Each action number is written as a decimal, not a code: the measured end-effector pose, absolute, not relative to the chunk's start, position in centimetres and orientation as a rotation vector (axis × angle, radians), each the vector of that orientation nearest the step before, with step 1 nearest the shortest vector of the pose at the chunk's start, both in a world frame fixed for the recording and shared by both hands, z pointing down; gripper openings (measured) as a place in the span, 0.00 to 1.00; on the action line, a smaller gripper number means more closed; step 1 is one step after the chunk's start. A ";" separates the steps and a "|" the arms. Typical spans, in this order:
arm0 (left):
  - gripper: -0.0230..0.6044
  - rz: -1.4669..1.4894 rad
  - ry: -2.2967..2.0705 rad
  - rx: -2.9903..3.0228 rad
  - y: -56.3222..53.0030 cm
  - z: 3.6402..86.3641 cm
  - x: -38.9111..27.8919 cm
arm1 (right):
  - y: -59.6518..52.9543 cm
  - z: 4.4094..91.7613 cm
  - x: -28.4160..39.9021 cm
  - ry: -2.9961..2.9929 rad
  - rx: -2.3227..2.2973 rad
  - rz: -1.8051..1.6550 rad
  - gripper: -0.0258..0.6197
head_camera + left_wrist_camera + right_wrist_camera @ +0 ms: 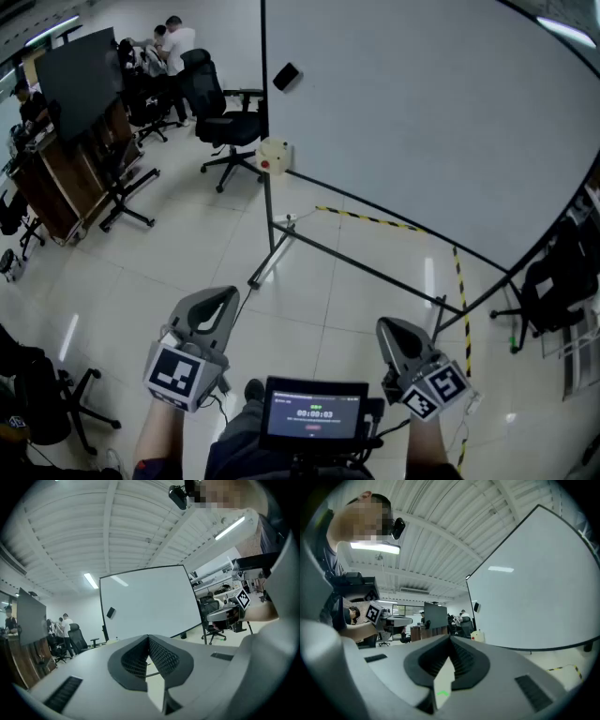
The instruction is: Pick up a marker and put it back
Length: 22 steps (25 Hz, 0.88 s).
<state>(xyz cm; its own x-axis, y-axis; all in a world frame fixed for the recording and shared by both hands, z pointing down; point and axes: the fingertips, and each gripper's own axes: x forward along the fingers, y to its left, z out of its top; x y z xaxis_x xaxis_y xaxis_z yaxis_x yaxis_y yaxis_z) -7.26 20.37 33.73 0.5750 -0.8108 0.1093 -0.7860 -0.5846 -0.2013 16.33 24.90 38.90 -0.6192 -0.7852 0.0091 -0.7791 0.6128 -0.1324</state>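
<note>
The left gripper (225, 294) is being held roughly level at the lower left of the head view. Its two jaws are lying fully together, the mesh-textured pads (161, 658) are meeting along a single seam, and nothing is sitting between them or touching them. The right gripper (386, 324) is being held level at the lower right, well apart from the left one. Its jaws are likewise pressing against each other, with the ribbed pads (462, 662) closing on no object. Both grippers are hanging in free air above the tiled floor (187, 253) and are pointing toward a large whiteboard (422, 122) on a black tubular stand. A small black object (286, 76) is clinging to the board face near its upper left corner. A cream box with a red spot (273, 155) is sitting at the board's lower left corner, against the frame. A marker cannot be made out in any view, so its position is not being stated. A small display (314, 412) is showing between the two forearms at the bottom edge of the head view. A black office chair (220, 117) is standing just left of the board, and yellow-and-black tape (366, 217) is running across the floor beneath the stand.
</note>
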 end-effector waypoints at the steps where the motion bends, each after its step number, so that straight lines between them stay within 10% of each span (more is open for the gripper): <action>1: 0.04 -0.276 1.356 -2.669 19.7 33.8 -7.7 | 24.3 39.3 15.9 2.789 -1.361 -0.189 0.06; 22: 0.04 -0.198 1.304 -2.731 -0.7 36.2 -21.3 | 4.6 39.6 0.4 2.859 -1.489 -0.099 0.06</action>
<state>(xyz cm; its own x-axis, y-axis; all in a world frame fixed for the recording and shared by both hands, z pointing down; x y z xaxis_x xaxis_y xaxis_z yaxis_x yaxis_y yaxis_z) -21.33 -0.71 36.20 0.6230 -0.7790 0.0708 -0.7648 -0.6256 -0.1539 0.45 4.58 39.57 -0.5711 -0.8145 0.1023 -0.8196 0.5727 -0.0159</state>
